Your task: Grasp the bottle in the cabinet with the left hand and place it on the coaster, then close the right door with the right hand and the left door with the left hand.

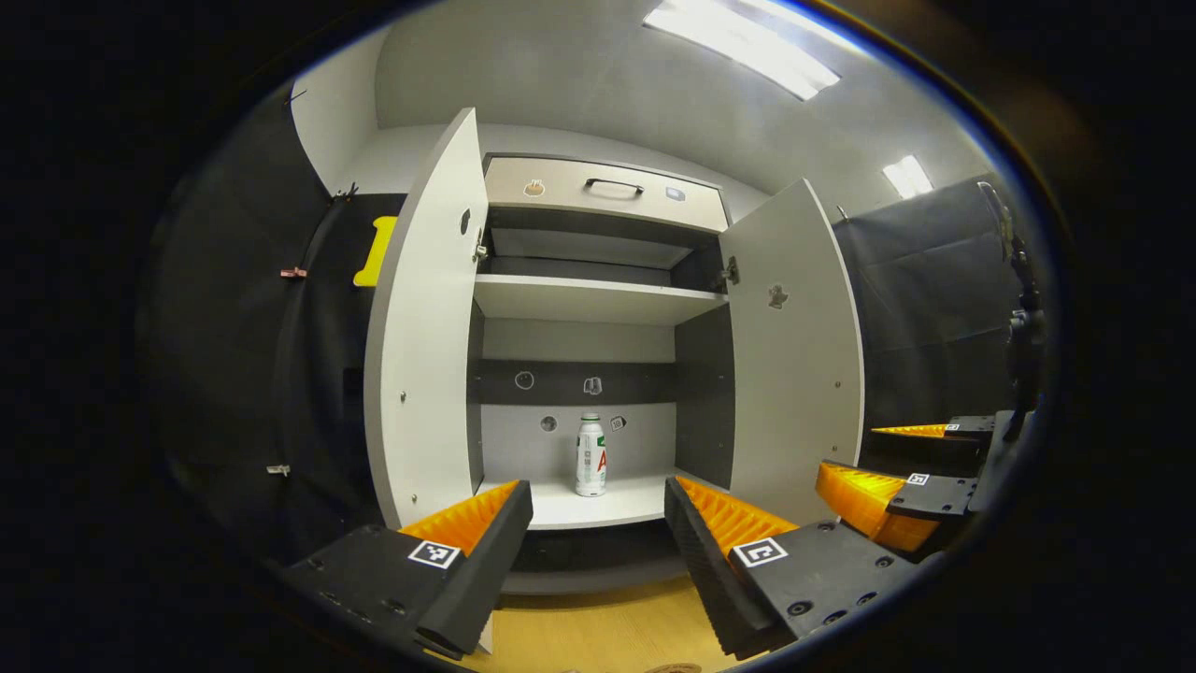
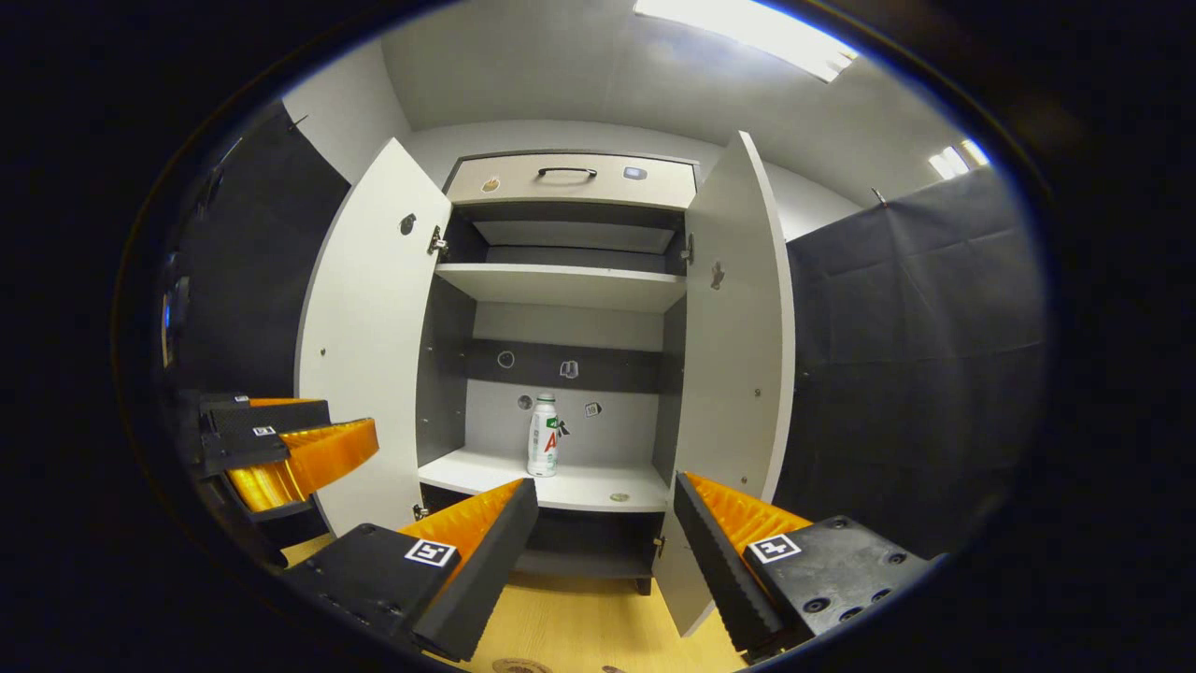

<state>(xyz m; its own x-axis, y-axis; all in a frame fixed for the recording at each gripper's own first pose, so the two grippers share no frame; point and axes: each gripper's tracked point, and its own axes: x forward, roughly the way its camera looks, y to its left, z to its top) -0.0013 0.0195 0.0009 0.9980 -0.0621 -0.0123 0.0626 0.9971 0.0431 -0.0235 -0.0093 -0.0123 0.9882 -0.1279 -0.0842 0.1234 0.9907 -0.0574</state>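
In the left gripper view, the left claw (image 1: pixel 598 523) is hovering in front of the open cabinet (image 1: pixel 598 308) with its fingers spread wide and nothing between them. The bottle (image 1: pixel 590 455) is standing upright on the cabinet's lower shelf (image 1: pixel 607 505), near the back wall and well apart from the claw. The left door (image 1: pixel 425 327) and the right door (image 1: pixel 794 346) are both standing swung outward. Above the shelves, a drawer (image 1: pixel 603 192) with a dark handle is sitting shut. Off to the right edge of this view, the right claw (image 1: pixel 897 467) is hanging beside the right door, its fingers parted. In the right gripper view, the right claw (image 2: pixel 603 533) is likewise gaping wide and holding nothing, pointing toward the cabinet (image 2: pixel 570 280); the bottle (image 2: pixel 543 448) is showing on the lower shelf (image 2: pixel 561 486), slightly left of the middle. The left claw (image 2: pixel 299 449) is appearing at the left side of this view, beside the left door (image 2: pixel 369 336), while the right door (image 2: pixel 733 318) is standing open edge-on. A wooden desk (image 2: pixel 570 626) is lying below both claws, and a small part of a round thing, too cut off to tell, is peeking at its lower edge.
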